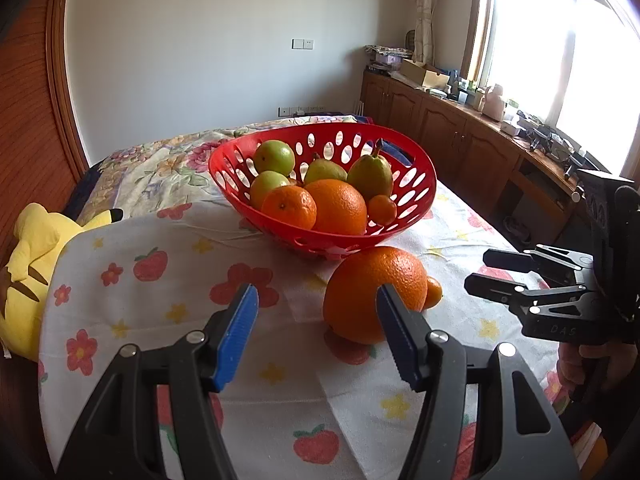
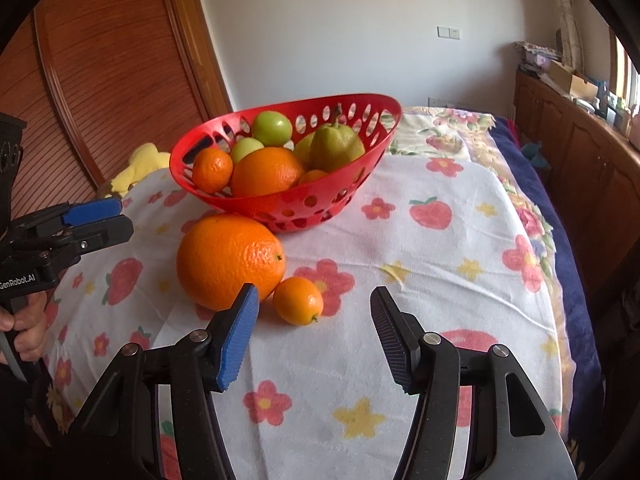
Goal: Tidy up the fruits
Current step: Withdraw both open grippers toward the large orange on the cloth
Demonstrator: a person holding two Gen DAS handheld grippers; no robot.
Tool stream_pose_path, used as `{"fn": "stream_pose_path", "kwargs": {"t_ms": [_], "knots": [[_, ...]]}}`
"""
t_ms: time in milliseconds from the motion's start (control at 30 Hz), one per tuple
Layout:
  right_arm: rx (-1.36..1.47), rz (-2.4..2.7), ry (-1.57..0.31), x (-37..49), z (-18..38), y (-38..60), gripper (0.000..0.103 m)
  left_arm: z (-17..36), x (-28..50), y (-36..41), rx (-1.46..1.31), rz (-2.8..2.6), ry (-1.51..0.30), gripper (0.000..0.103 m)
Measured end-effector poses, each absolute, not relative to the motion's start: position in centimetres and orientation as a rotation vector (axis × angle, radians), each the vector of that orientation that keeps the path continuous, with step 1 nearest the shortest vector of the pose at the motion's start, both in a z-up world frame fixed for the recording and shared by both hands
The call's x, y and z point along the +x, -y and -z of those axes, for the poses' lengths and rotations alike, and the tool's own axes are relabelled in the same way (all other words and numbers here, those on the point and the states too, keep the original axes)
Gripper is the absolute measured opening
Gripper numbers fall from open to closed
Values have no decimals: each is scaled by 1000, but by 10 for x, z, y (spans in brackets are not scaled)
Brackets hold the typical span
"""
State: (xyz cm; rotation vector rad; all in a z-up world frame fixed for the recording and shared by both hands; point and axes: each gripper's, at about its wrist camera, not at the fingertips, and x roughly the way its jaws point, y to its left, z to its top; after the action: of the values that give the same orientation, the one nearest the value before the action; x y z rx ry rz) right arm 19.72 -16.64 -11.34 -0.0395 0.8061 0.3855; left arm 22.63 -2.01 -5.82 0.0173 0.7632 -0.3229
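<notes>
A large orange point(image 1: 360, 292) point(image 2: 228, 260) lies on the flowered cloth in front of a red perforated basket point(image 1: 218, 168) point(image 2: 248, 208). A small orange point(image 1: 435, 292) point(image 2: 298, 300) sits against it. The basket holds oranges, green round fruits and pears. My left gripper point(image 1: 316, 304) point(image 2: 126, 218) is open, with its right finger point(image 1: 394, 320) overlapping the large orange and no pad pressing on it. My right gripper point(image 2: 314, 304) point(image 1: 478, 270) is open, and the small orange sits just beyond its fingertips, nearer the left one.
A yellow plush toy point(image 1: 32, 260) point(image 2: 144, 164) lies at the cloth's left edge. Wooden cabinets point(image 1: 460, 132) with clutter on top run under the window on the right. A slatted wooden door point(image 2: 100, 80) stands at the left. Hands point(image 1: 576, 364) point(image 2: 28, 320) hold the gripper handles.
</notes>
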Motion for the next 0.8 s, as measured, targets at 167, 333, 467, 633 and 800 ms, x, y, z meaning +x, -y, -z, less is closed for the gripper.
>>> {"fn": "stream_pose_path", "kwargs": {"t_ms": [167, 333, 467, 633, 800], "knots": [[-57, -383, -838, 202, 127, 161, 56, 64, 227, 20, 10, 329, -776, 62], [-75, -395, -863, 208, 138, 156, 52, 68, 227, 21, 12, 334, -786, 62], [-104, -407, -878, 212, 144, 151, 51, 70, 227, 21, 10, 335, -790, 62], [-126, -417, -898, 217, 151, 147, 51, 72, 227, 21, 7, 333, -795, 62], [-141, -429, -906, 221, 156, 142, 49, 73, 227, 23, 6, 338, -801, 62]]}}
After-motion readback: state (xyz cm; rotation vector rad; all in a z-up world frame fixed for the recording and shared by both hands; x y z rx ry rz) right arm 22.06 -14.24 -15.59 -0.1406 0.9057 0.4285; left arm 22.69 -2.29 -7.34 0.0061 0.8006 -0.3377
